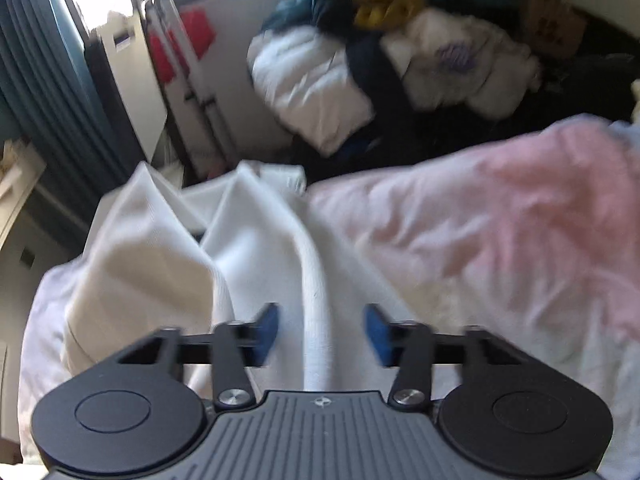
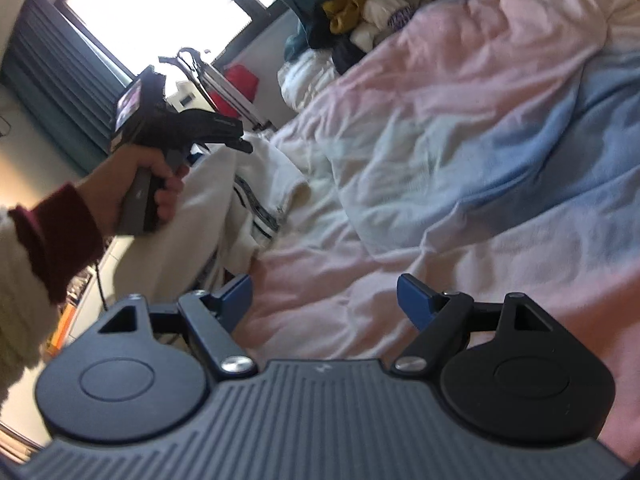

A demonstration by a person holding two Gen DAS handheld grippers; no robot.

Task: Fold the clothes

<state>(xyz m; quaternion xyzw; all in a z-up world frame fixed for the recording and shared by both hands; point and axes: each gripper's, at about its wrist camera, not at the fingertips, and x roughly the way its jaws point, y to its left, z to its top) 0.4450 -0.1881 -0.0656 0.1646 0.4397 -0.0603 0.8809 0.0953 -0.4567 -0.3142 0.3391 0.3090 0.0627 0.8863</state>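
Note:
A white garment [image 1: 160, 256] lies bunched at the left edge of the bed, partly hanging over the side. In the right wrist view it [image 2: 208, 216] shows dark striped trim. My left gripper [image 1: 320, 330] is open, its blue pads either side of a thick white fold [image 1: 316, 320] of the garment, not closed on it. From the right wrist view the left gripper [image 2: 240, 142] sits over the garment's top edge, held by a hand. My right gripper [image 2: 324, 300] is open and empty above the pink and blue bedcover [image 2: 460, 128].
A pile of white, dark and yellow clothes [image 1: 384, 64] lies beyond the bed's far end. A drying rack with red items [image 1: 180, 48], teal curtains [image 1: 36, 92] and a bright window [image 2: 160, 8] stand to the left. The bedcover [image 1: 500, 216] spreads rumpled to the right.

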